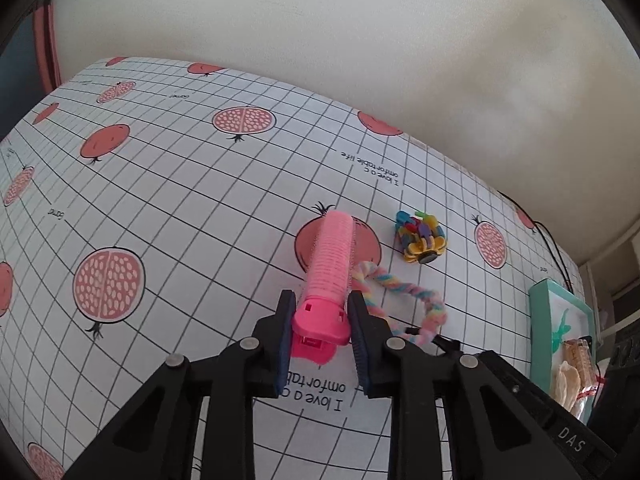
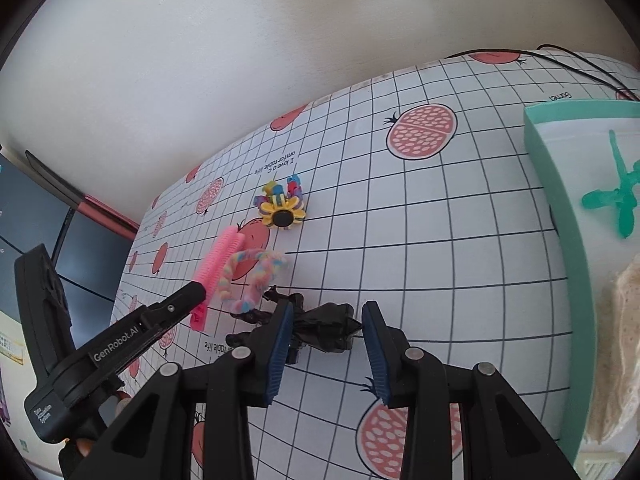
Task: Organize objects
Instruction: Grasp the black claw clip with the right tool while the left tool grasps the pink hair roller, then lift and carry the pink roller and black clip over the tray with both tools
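Your left gripper straddles the hair roller clip, which rests on the tablecloth. Braided loop touches the clip's right side; flower clip cluster sits beyond it. Bow lies between your right gripper fingers. Box far right.

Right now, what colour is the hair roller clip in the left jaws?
Pink: the hair roller clip has a paler ribbed barrel and a hot pink base. Left wrist view shows it best.
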The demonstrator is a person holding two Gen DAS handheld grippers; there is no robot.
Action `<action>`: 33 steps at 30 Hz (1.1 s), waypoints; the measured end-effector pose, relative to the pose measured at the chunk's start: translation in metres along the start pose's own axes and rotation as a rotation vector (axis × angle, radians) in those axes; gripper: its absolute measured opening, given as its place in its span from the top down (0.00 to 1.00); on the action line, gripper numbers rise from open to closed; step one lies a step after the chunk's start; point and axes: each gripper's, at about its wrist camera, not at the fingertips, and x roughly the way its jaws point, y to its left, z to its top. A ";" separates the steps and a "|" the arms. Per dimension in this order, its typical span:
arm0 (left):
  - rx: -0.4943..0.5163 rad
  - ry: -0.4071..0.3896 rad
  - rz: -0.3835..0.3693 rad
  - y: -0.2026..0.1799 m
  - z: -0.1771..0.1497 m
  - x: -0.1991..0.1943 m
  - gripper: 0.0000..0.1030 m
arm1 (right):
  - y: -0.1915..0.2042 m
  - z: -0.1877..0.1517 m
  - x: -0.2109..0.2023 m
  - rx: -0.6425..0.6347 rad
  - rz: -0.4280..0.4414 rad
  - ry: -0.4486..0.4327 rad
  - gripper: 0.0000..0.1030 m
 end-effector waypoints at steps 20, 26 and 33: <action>0.009 -0.078 0.055 -0.007 0.012 -0.026 0.74 | -0.015 0.012 -0.047 -0.009 -0.003 -0.043 0.67; 0.017 -0.092 0.050 -0.014 0.013 -0.032 0.74 | -0.023 0.015 -0.064 0.001 -0.002 -0.069 0.67; 0.030 -0.094 0.038 -0.028 0.010 -0.035 0.74 | -0.036 0.017 -0.075 0.030 -0.021 -0.089 0.67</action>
